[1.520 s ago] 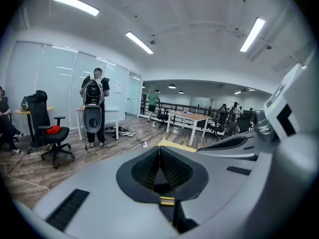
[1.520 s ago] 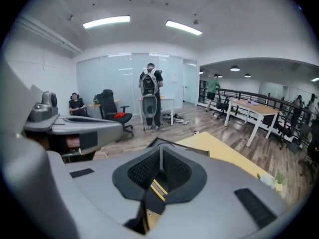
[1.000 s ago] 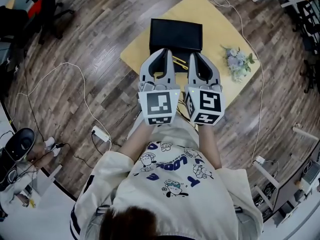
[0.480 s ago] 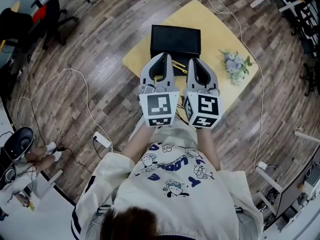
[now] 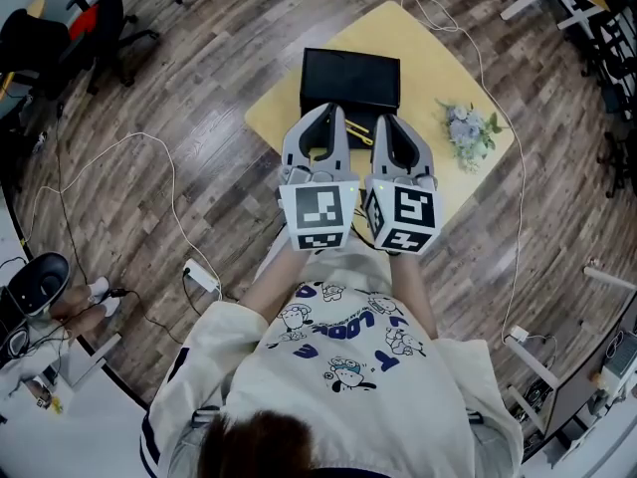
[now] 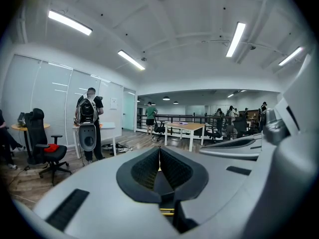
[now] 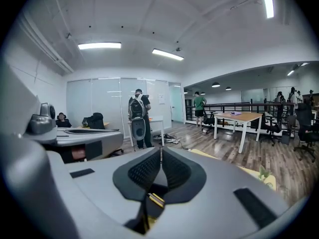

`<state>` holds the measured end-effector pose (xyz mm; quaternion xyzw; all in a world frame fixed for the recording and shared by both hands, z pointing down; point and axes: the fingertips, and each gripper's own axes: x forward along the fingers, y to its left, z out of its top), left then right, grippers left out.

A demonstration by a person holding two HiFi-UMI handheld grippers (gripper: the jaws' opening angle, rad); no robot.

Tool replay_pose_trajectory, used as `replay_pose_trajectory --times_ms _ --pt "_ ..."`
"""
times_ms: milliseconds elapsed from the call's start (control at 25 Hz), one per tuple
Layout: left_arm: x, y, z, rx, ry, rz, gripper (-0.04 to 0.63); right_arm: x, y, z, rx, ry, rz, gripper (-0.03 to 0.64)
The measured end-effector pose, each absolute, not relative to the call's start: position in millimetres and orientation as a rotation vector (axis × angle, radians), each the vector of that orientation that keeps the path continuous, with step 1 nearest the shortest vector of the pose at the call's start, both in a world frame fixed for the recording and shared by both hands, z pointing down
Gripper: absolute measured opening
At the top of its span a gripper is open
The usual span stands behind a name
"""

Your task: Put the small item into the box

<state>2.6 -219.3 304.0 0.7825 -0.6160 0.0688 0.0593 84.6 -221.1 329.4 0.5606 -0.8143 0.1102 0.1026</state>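
Observation:
In the head view a black open box (image 5: 350, 76) stands at the far side of a small yellow table (image 5: 423, 53). A small yellow item (image 5: 359, 127) lies on the table just in front of the box, partly hidden between my two grippers. My left gripper (image 5: 334, 113) and right gripper (image 5: 382, 123) are held side by side above the table's near half, pointing at the box. In the left gripper view the left gripper (image 6: 159, 156) has its jaws pressed together with nothing between them. The right gripper (image 7: 160, 156) in its own view is likewise shut and empty. Both point level across the room.
A bunch of pale flowers (image 5: 468, 127) lies on the table's right side. White cables (image 5: 169, 182) and a power strip (image 5: 201, 270) run over the wooden floor. Office chairs (image 6: 47, 143), desks (image 7: 239, 118) and standing people (image 7: 137, 116) fill the room beyond.

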Motion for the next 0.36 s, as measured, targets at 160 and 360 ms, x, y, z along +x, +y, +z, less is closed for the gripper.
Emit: replay_pose_trajectory --times_ms 160,360 --pt "5.8 -216.1 303.7 2.371 -1.87 0.213 0.015 87.6 -218.3 331.3 1.651 -2.402 0.344 0.034" --pt "4.8 -215.7 305.3 2.367 -1.873 0.208 0.015 85.2 -218.7 331.8 1.646 -2.407 0.33 0.034"
